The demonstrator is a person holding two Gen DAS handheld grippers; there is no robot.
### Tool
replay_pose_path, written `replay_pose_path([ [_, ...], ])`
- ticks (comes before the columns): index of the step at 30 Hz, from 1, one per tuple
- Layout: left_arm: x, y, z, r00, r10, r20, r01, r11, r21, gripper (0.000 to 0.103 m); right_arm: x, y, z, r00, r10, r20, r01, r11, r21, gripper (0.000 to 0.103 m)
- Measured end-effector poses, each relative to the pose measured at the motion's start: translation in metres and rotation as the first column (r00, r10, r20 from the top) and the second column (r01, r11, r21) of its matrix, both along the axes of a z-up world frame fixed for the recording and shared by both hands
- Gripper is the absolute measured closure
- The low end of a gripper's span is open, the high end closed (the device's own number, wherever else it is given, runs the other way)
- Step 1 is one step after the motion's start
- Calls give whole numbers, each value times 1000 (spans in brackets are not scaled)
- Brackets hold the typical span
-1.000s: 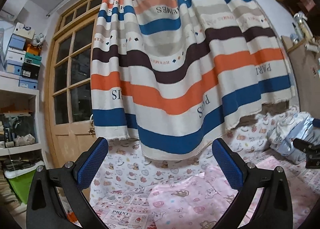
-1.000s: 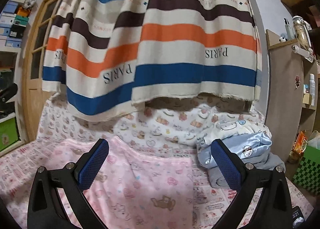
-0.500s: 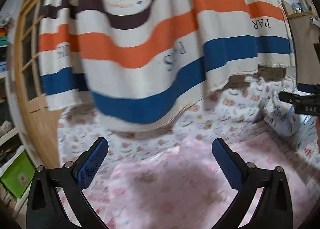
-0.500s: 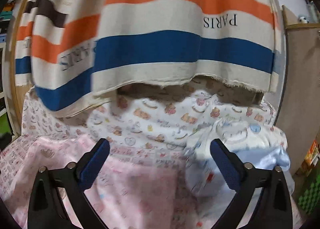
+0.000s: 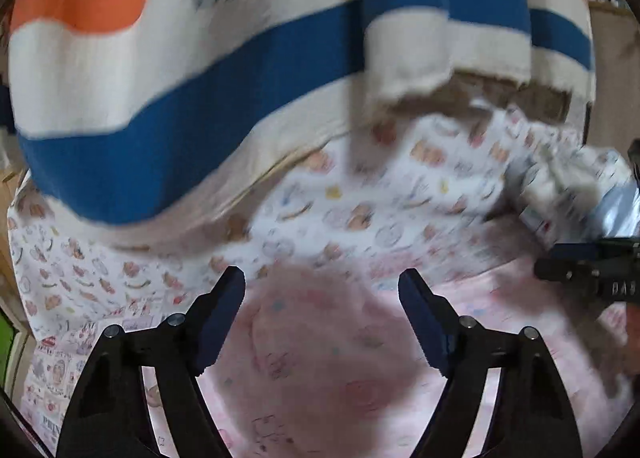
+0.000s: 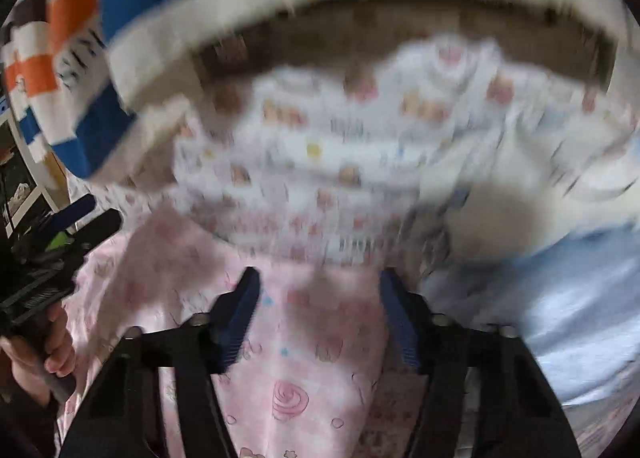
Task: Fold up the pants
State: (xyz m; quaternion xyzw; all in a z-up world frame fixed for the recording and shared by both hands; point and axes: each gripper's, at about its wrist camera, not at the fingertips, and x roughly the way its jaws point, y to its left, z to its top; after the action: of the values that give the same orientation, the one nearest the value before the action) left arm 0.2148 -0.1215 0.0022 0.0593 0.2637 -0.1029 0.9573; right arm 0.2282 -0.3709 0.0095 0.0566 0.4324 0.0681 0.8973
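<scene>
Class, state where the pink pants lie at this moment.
The pink pants lie on the printed sheet, low in both wrist views, under the open left gripper and right gripper, with a blue bundle to the right.

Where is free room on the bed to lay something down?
Free: the printed sheet between the striped curtain and the pink pants. Crowded: the right side, with the blue clothes pile.
</scene>
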Motion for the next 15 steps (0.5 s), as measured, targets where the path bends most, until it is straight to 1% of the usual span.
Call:
replay_pose_path([
  [1,0,5,-3,1000,-1,-16,1,1000,-13,24,3,1,-6,999,-27,-25,26,999,-37,47],
  [3,-1,17,0,1000,20,-24,-22,997,-75,24,4,0,-13,999,-50,-16,48,996,-74,50],
  [5,-2,26,6,999,33,-28,-36,991,-127,24,9,-3,-19,999,-51,6,51,996,-80,50],
  [6,-3,27,9,999,34,-25,-37,990,-138,24,13,-6,-25,998,-68,-7,67,995,-73,53],
  [8,-4,30,12,999,38,-19,-40,990,-138,24,18,-12,-37,995,-86,-49,83,995,-60,56],
  [10,-4,31,10,999,44,-21,-46,991,-128,24,20,-9,-41,997,-68,-46,64,995,-76,64],
  [11,-3,32,8,999,48,-25,-51,991,-127,24,20,-8,-42,998,-49,-45,47,997,-57,66],
  [13,-2,34,8,997,69,-26,-72,988,-135,24,18,-9,-42,999,-2,-44,3,1000,20,67],
  [14,-2,35,8,997,75,-22,-78,987,-139,24,17,-9,-43,999,22,-37,-21,999,40,68],
  [15,-2,36,9,997,75,-19,-77,987,-143,24,16,-6,-44,999,21,-36,-20,1000,18,77],
])
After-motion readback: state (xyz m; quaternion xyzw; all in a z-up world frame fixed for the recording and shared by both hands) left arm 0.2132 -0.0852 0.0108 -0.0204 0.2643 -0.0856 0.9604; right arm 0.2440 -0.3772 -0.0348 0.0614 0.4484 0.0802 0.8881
